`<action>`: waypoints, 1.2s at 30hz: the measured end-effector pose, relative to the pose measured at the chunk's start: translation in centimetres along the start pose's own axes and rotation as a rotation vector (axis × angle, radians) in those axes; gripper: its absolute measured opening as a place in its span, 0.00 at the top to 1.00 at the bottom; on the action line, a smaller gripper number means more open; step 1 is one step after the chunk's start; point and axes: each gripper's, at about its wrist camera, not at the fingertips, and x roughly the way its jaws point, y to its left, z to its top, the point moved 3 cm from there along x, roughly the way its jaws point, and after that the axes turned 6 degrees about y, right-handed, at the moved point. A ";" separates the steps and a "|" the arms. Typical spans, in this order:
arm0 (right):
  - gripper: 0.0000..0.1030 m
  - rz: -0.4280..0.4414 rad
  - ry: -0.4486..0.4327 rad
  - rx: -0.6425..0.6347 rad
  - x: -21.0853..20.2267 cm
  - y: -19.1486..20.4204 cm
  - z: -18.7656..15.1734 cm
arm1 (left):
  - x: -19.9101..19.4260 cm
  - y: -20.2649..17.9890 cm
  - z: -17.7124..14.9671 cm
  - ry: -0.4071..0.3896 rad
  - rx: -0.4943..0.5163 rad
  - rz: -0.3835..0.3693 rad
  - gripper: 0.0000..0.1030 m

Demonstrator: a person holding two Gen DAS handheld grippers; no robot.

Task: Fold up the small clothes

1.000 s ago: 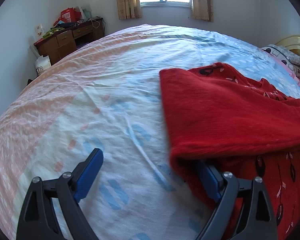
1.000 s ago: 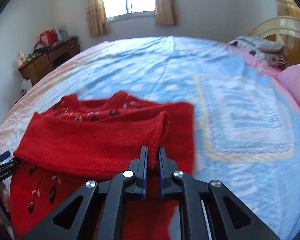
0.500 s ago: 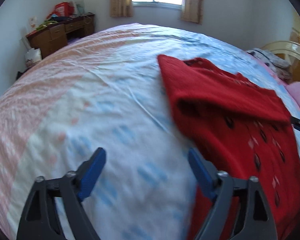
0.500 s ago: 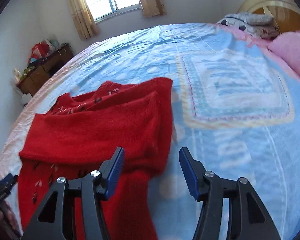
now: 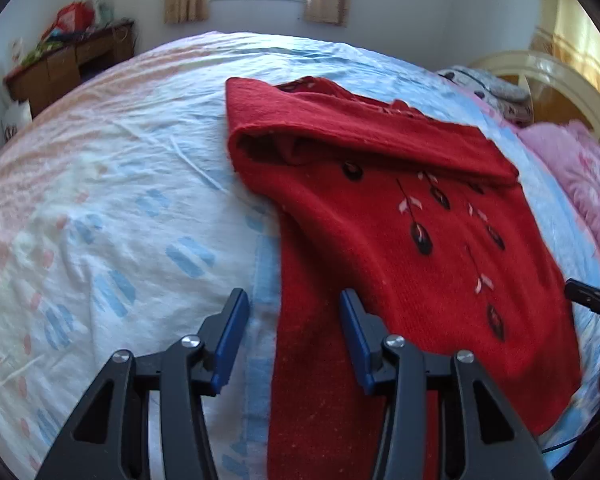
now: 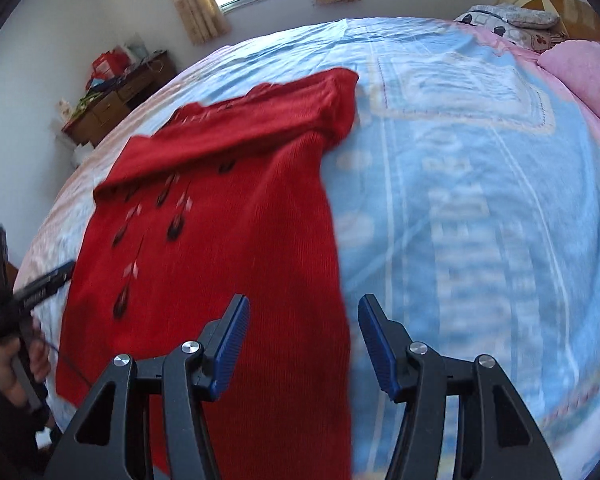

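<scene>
A small red knit sweater [image 5: 400,240] with dark flower marks lies flat on the bed, both sleeves folded across its chest. It also shows in the right wrist view [image 6: 228,240]. My left gripper [image 5: 294,338] is open and empty over the sweater's near left edge. My right gripper [image 6: 302,344] is open and empty over its near right edge. The left gripper and the hand holding it show at the left of the right wrist view [image 6: 16,308].
The bed sheet [image 5: 120,208] is pale with blue and pink marks. Pink pillows [image 6: 580,76] and a headboard [image 5: 540,80] lie at the right. A wooden desk [image 5: 68,64] with clutter stands by the far left wall.
My right gripper let go of the folded sleeve and opened. Both grippers drew back toward the sweater's near hem, and the left one narrowed its opening.
</scene>
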 end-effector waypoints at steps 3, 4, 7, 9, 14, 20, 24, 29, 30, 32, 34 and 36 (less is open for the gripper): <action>0.44 0.012 0.005 0.007 0.2 0.2 -1.4 | -0.3 -0.3 -0.1 0.008 0.018 -0.034 0.93; 0.44 0.015 0.003 0.009 0.3 0.1 -1.6 | -0.7 -0.3 -0.2 0.005 0.022 -0.023 0.95; 0.44 0.024 -0.016 0.010 0.1 0.1 -2.3 | -2.5 0.1 -1.0 -0.019 0.015 0.013 0.95; 0.44 0.032 -0.025 0.019 -0.1 -0.1 -2.7 | -3.9 0.6 -1.6 -0.046 0.008 0.022 0.95; 0.44 0.010 -0.032 -0.002 -0.1 0.2 -3.2 | -2.9 2.0 -2.6 -0.006 0.000 0.073 0.93; 0.49 0.013 0.018 0.016 -0.7 0.2 -4.7 | -2.4 2.9 -2.9 0.033 -0.046 0.040 0.74; 0.94 0.012 0.042 0.018 -1.5 -0.3 -6.5 | -2.7 2.8 -4.0 0.043 -0.044 0.035 0.57; 0.96 -0.002 0.024 -0.032 -3.1 0.8 -8.3 | -3.3 2.2 -5.9 0.069 -0.028 0.029 0.57; 0.95 -0.015 0.017 -0.040 -3.3 0.9 -8.5 | -3.6 1.8 -6.5 0.076 -0.019 0.023 0.57; 0.95 -0.042 0.003 -0.038 -3.3 0.5 -8.5 | -4.1 1.3 -7.2 0.081 -0.006 0.021 0.57; 0.94 -0.038 0.001 0.014 -3.1 -0.8 -8.5 | -4.5 0.9 -7.7 0.080 0.004 0.014 0.57; 0.83 -0.044 -0.001 0.053 -3.2 -1.8 -8.4 | -4.6 0.5 -7.9 0.080 0.014 0.019 0.57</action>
